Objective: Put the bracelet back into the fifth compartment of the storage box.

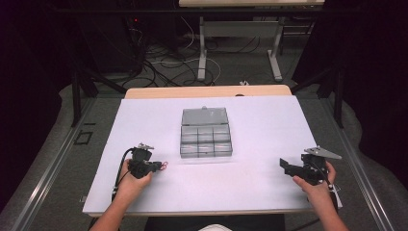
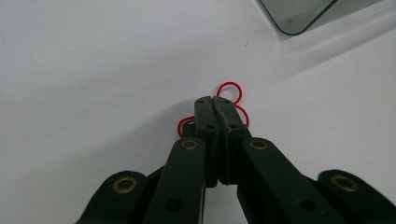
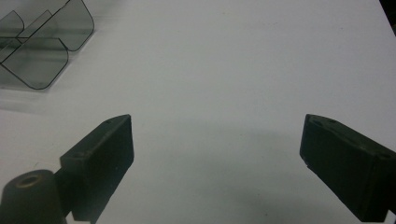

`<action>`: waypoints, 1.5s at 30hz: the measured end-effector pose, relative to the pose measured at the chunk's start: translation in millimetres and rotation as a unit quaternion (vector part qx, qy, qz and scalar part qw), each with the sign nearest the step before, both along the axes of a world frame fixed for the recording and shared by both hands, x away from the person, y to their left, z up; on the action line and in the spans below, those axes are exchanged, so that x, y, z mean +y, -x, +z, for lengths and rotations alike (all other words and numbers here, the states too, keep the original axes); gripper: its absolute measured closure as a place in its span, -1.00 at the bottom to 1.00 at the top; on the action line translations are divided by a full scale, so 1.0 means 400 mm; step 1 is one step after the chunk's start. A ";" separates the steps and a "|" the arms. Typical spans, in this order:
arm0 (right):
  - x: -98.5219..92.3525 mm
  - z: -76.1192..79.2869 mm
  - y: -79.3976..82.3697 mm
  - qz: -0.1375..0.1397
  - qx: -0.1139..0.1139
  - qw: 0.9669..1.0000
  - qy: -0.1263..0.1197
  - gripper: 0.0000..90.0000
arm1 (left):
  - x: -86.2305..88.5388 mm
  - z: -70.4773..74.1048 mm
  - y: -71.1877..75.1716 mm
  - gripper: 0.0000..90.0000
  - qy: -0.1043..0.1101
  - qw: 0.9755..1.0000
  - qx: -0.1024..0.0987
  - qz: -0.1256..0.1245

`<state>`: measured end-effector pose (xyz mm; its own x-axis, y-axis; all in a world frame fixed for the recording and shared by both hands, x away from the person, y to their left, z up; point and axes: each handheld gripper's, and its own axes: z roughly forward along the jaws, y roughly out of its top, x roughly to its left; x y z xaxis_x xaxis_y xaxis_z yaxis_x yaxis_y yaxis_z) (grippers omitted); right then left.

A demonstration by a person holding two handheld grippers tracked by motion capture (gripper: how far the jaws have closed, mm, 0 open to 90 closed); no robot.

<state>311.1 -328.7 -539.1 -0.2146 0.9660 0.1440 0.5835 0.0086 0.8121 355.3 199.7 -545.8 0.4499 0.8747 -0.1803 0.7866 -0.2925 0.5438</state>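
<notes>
A clear grey compartment box (image 1: 206, 139) lies open in the middle of the white table, its lid (image 1: 205, 116) folded back on the far side. My left gripper (image 1: 158, 166) is at the front left, shut on thin red rubber bands (image 2: 229, 87) whose loops stick out around the jaw tips (image 1: 164, 166). A corner of the box (image 2: 299, 14) shows ahead of it. My right gripper (image 1: 285, 165) rests at the front right, open with bare table between its fingers (image 3: 105, 149). The box corner (image 3: 42, 51) sits far to its upper left.
The white table surface (image 1: 260, 125) spreads around the box, with a wooden edge (image 1: 207, 91) at the back. Beyond stand a table frame (image 1: 238, 48) and several cables on the floor. Dark frame posts (image 1: 76, 96) flank both sides.
</notes>
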 end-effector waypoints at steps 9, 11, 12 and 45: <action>0.000 -0.001 -0.001 -0.002 0.001 1.000 -0.001 -0.78 | 0.004 0.004 0.000 1.00 -0.001 1.000 -0.001 -0.002; 0.000 -0.001 -0.001 -0.001 0.001 1.000 0.000 -0.78 | 0.003 0.003 0.001 1.00 0.006 1.000 -0.003 0.004; -0.001 0.000 0.000 0.003 0.005 1.000 -0.001 -0.78 | 0.005 0.005 0.001 1.00 0.008 1.000 -0.002 0.003; -0.001 -0.003 -0.003 0.010 0.008 1.000 -0.001 -0.78 | 0.043 0.043 0.015 1.00 0.040 0.998 -0.043 0.029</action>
<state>312.5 -329.2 -540.2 -0.2314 0.9614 0.1488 0.5968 0.0195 0.8022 349.1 216.7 -528.6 0.4153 0.8844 -0.2131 0.7503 -0.2006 0.6299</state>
